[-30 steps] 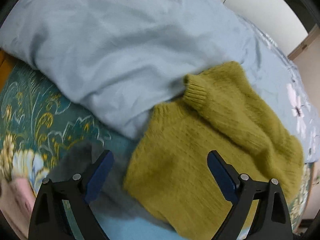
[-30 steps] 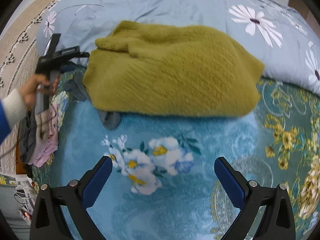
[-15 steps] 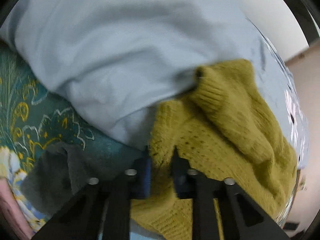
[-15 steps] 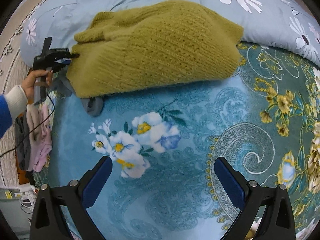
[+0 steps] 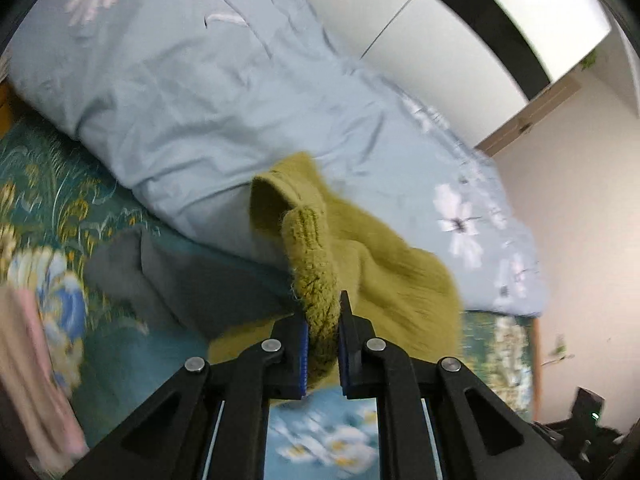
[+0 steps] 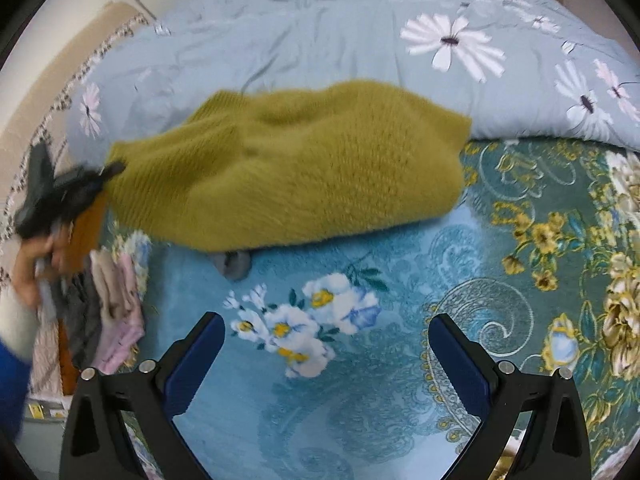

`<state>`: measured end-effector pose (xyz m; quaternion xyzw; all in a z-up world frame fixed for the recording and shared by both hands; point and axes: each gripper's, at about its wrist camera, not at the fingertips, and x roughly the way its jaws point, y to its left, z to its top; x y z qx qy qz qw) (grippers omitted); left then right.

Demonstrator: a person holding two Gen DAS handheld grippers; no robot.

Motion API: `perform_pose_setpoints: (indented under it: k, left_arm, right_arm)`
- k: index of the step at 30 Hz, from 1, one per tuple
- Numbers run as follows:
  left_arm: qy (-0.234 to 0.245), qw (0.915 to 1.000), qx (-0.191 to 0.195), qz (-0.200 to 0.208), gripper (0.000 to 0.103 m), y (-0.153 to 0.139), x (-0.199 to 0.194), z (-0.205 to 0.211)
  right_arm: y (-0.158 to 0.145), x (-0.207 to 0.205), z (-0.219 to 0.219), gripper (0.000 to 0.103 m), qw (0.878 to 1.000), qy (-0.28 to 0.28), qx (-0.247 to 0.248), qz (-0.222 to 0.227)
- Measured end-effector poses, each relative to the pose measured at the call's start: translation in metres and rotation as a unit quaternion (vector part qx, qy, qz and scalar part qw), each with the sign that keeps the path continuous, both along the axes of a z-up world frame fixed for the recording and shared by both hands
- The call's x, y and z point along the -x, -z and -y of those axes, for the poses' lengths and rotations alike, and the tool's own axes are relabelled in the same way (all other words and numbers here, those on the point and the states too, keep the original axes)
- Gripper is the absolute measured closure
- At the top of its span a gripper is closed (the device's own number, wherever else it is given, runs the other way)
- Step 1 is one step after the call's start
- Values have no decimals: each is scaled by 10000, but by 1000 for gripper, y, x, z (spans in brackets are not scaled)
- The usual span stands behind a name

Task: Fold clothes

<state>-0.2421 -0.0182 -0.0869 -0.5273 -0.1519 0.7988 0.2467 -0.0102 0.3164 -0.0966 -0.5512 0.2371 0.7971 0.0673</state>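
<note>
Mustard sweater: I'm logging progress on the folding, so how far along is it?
Done: a small stack of clothes lies at the bed's edge. In hand: the left gripper is shut on the mustard sweater, lifting its edge; the right gripper hangs open over the bedspread. Left: the sweater's folds, and a grey garment under it.

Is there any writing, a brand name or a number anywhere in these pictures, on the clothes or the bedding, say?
No readable text anywhere.
Yellow-green sweater: no label or tag shows.
Floral bedspread and pale blue duvet: flower patterns only.
Yellow patch at the lower left edge: too small and blurred to read.
</note>
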Motion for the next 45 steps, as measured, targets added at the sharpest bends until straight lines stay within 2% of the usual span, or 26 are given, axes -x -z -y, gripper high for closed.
perform_pose_setpoints:
  k: [4,7,10,14,17,24,30,32,34,39,42,43,45]
  left_arm:
    - [-98,9998,-196,1,92,-29,-63,2]
    - [107,9993,-334,102,92,-39,-115,1]
    - [295,9985,-314,331,92,-44,-169,-2]
    - [594,9949,-253,771,92,-31,-225,-16]
    - [914,9892,-336,1094,92,-25,-261,-42]
    - [2164,9659,-207,1408,92,-19,-322,-156]
    - [2793,9433,149,1788,92,15,-357,-240]
    - [2849,9368,314,2008,90,29,-361,-251]
    - [2773,9338,470,2211,89,38,-360,-249]
    - [2427,9356,115,2563,55,44,-341,-220]
    - [2077,9392,-242,2724,52,41,-322,-194]
    - [1914,9432,-336,2696,51,39,-313,-183]
    - [1475,9568,-274,2489,50,35,-291,-156]
  right_arm:
    - [-29,-19,-2,0,9996,152,0,-232]
    - [-45,-39,0,0,9991,261,32,-343]
    - [-59,-64,3,0,9981,367,83,-491]
    - [-64,-96,3,0,9972,514,103,-540]
    - [-66,-123,0,0,9963,639,92,-559]
    - [-67,-191,-29,0,9889,1383,-24,-540]
    - [-66,-254,-70,0,9734,2254,-199,-370]
    - [-66,-267,-78,0,9693,2427,-226,-310]
    - [-65,-279,-86,0,9657,2570,-250,-259]
    - [-54,-286,-94,0,9634,2668,-229,-117]
    - [-44,-281,-93,0,9646,2632,-160,-26]
    - [-40,-279,-91,0,9655,2599,-137,22]
    - [-32,-274,-87,0,9673,2533,-91,117]
